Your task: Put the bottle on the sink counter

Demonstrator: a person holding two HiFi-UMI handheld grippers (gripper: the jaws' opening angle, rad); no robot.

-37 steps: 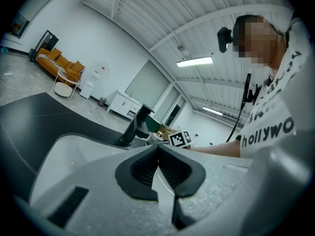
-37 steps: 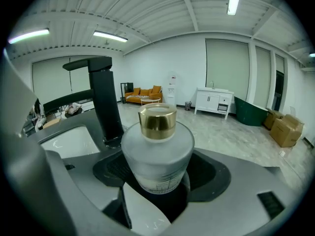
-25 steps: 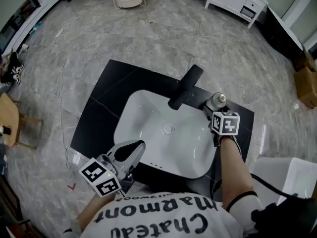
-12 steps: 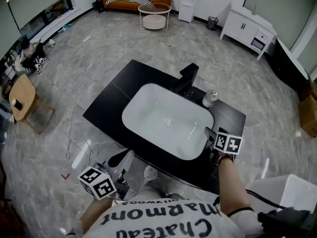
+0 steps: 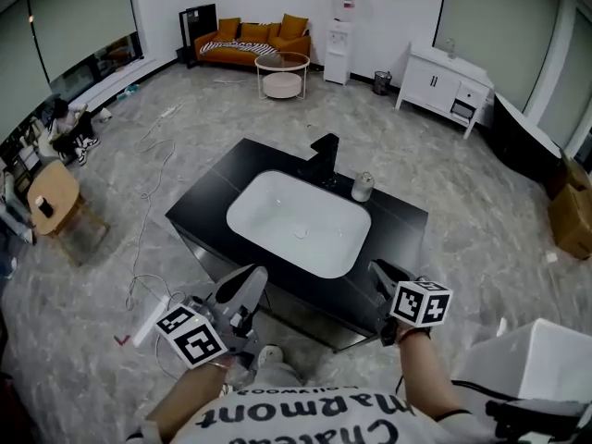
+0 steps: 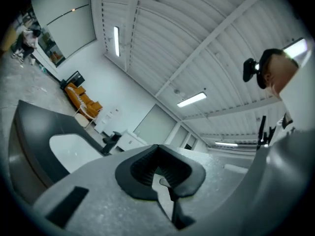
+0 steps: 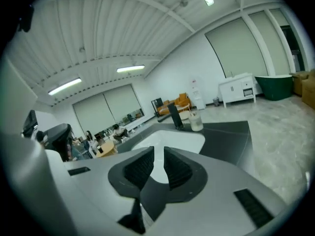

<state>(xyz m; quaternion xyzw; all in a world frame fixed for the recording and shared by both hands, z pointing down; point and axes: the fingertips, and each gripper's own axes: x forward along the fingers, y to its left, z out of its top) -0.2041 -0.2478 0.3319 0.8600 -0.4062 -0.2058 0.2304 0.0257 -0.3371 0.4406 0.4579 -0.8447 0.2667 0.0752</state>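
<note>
The bottle (image 5: pixel 363 186), small, pale and capped, stands upright on the black sink counter (image 5: pixel 400 228) just right of the black faucet (image 5: pixel 324 157). In the right gripper view the bottle (image 7: pixel 196 121) stands far ahead, beyond the white basin (image 7: pixel 172 142). My right gripper (image 5: pixel 378 270) hangs in front of the counter's near edge, well clear of the bottle. Its jaws are closing to a narrow gap with nothing between them (image 7: pixel 158 152). My left gripper (image 5: pixel 253 276) is low at the near left, pads together and empty (image 6: pixel 157 150).
The white basin (image 5: pixel 248 202) fills the counter's middle. Grey tiled floor surrounds the counter, with a cable (image 5: pixel 153 169) on the left. An orange sofa (image 5: pixel 254 33), a round table (image 5: pixel 282 72) and a white cabinet (image 5: pixel 449 77) stand far back. A white bin (image 5: pixel 546 363) is near right.
The view has drawn back from the sink. My right gripper has left the bottle standing by the faucet and come back past the counter's near edge. The left gripper stays low.
</note>
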